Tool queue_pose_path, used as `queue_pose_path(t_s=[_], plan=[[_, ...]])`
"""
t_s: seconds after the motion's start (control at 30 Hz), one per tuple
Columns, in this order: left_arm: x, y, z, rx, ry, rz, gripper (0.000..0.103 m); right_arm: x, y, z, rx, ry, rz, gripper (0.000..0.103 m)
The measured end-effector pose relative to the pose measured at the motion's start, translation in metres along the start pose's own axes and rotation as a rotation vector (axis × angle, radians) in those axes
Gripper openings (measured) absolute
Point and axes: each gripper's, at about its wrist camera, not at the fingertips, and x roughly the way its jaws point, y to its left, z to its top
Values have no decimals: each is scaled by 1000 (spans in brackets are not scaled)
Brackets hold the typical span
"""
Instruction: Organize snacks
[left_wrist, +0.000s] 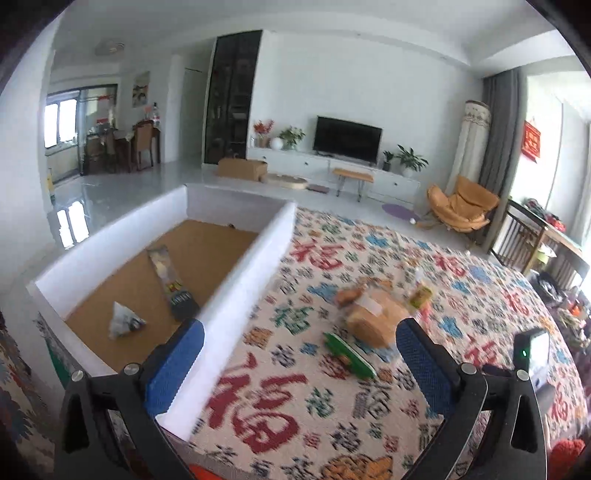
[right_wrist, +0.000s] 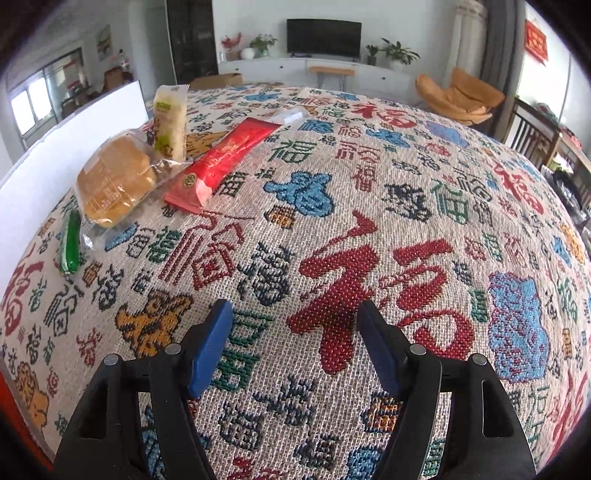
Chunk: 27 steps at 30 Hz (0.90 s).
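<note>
My left gripper (left_wrist: 299, 339) hangs open and empty above the white wall of a foam box (left_wrist: 255, 266). Inside the box, on its brown floor, lie a long dark snack bar (left_wrist: 171, 282) and a small grey pouch (left_wrist: 123, 319). Just past the fingers, on the patterned cloth, sit a green stick pack (left_wrist: 349, 354), a wrapped bread bun (left_wrist: 380, 317) and a yellow-green packet (left_wrist: 421, 295). My right gripper (right_wrist: 295, 325) is open and empty, low over bare cloth. To its far left lie the bread bun (right_wrist: 114, 181), a red sachet (right_wrist: 221, 162), a pale cracker packet (right_wrist: 170, 122) and the green stick pack (right_wrist: 70, 242).
The box's white wall (right_wrist: 66, 129) borders the table's left side. A patterned tablecloth (right_wrist: 369, 221) covers the round table. A small device with a green light (left_wrist: 530, 350) shows at the right of the left wrist view. Chairs (right_wrist: 535, 129) stand beyond the far right edge.
</note>
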Motion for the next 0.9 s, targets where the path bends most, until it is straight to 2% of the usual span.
queue_pose_path(t_s=[0.1,0.17,0.27,0.33,0.4,0.5,0.6,0.9], plan=[[30,-33,-30,84,144,-65,103,2,1,0,-5,7,-1,79],[45,-46,-44,110,195,-68,103,3,1,0,-4,7,-1,80],[66,-53,-56,76,269,-91,103,3,0,0,-4,7,-1,80],[80,-51,-61,43,308,-79,103,3,1,0,-4,7,-1,80],[90,-50,-67,31,322,-42,103,3,0,0,-4,7,-3,80],[99,-45,-82,67,324,15,103,3,1,0,-4,7,-3,80],[109,-41,-90,49,384,2,103,4,1,0,-3,8,-5,81],[114,-31,-92,-5,401,16,103,3,0,0,-1,9,-8,82]])
